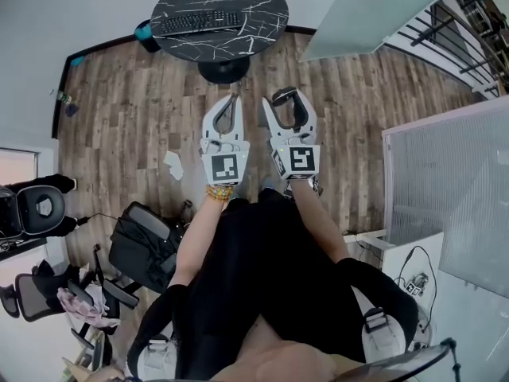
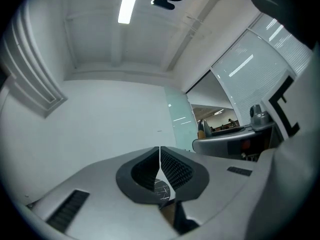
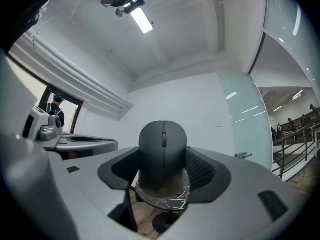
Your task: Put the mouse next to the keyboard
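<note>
Held a dark grey mouse (image 3: 162,146) in the right hand-held gripper (image 1: 288,100), with the jaws spread wide and the ribbed pads apparently pressed against its two flanks, and the scroll wheel turned toward the gripper's own camera. Had the left hand-held gripper (image 2: 160,170) clenched on nothing, its pads meeting along a thin seam. Carried both side by side, near one another, out in front of the body and roughly level above the wooden floor (image 1: 127,110). Found the round black counter (image 1: 258,6), veined with white, well ahead of both on a single dark pedestal. Spotted a black keyboard (image 1: 199,22) lying across the left half of its top. Had the mouse in the air over the floor, well apart from the keyboard and not on the counter. Glimpsed the counter's marbled edge low between the jaws in each gripper view. Noted a scrap of white paper (image 1: 173,164) on the floor just left of the left forearm, a black bag (image 1: 143,249) farther back on that side, and office chairs (image 1: 40,205) at the far left.
</note>
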`<state>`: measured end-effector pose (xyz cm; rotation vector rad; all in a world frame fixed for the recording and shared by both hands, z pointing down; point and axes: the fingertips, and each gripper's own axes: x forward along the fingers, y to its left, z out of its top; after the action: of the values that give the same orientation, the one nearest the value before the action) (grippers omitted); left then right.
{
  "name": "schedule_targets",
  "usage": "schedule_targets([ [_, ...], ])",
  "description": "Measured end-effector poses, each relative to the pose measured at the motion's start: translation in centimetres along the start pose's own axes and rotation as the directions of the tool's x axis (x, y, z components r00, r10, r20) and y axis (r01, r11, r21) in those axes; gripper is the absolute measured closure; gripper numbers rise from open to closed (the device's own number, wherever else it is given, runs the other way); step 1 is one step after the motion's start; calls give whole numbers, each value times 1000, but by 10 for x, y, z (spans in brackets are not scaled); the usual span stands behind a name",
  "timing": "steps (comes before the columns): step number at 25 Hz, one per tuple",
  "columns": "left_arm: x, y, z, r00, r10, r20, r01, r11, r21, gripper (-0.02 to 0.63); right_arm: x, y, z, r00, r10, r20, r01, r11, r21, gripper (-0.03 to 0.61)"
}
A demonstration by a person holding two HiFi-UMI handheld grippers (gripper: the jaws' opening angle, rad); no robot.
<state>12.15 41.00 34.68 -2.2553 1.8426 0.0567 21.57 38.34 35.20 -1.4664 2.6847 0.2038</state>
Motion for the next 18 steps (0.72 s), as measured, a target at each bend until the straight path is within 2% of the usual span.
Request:
schedule_targets([
  [2,1,9,0,1000,-5,6,5,1000,11,594,7,2,2,1000,-17,2,17,1000,3,291],
  [9,18,38,-5,1000,-7,26,8,1000,-30,594,36,9,-5,999,-43,-23,42,999,-25,293],
  [18,82,76,-35,1000,-13,-10,12,997,-76,594,111,-4,-31,998,-45,-38,45,999,13,292],
])
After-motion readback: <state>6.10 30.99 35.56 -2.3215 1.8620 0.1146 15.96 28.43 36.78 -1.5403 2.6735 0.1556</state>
